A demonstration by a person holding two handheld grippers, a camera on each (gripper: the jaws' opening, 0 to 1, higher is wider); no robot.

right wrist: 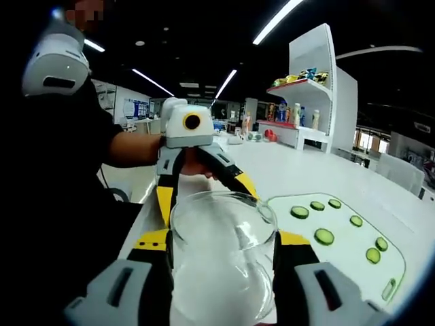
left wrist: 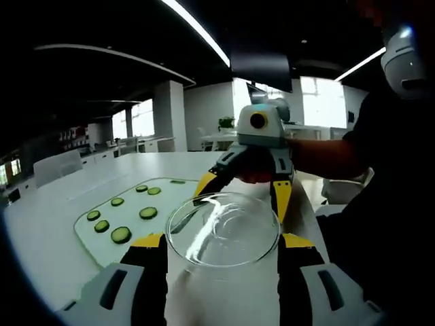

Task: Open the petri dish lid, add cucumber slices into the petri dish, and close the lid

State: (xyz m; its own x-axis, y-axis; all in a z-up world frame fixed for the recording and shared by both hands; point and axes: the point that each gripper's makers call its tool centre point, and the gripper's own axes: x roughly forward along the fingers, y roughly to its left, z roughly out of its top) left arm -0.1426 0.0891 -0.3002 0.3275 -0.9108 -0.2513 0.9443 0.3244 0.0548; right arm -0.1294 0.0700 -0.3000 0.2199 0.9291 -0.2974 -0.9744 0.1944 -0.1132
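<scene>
Two tools face each other above one white surface [left wrist: 61,210], each gripping a clear glass piece of the petri dish. On the surface lies one pale cutting board [right wrist: 343,241] with a green edge, carrying cucumber slices [right wrist: 324,236]: seven round slices can be counted in the right gripper view, plus a thin green piece at the board's near corner; the left gripper view shows seven rounds and a thin piece at the far edge.

Left gripper view: the left tool [left wrist: 223,255], yellow and black at the jaw tips, is clamped on a clear round dish part [left wrist: 223,231], one jaw on either side of it. The glass is held upright before the camera, above the surface and just right of the board. Beyond it the right tool [left wrist: 246,187] points toward the camera, held by a hand [left wrist: 257,165] with a bare forearm reaching in from the right.

Right gripper view: the right tool is closed on a clear round glass piece [right wrist: 221,261] between its jaws, held above the surface left of the board. Which piece is lid and which is base cannot be told. The left tool [right wrist: 204,190] approaches opposite, its jaw tips at the far rim of the glass, a hand [right wrist: 192,161] wrapped around its body.
</scene>
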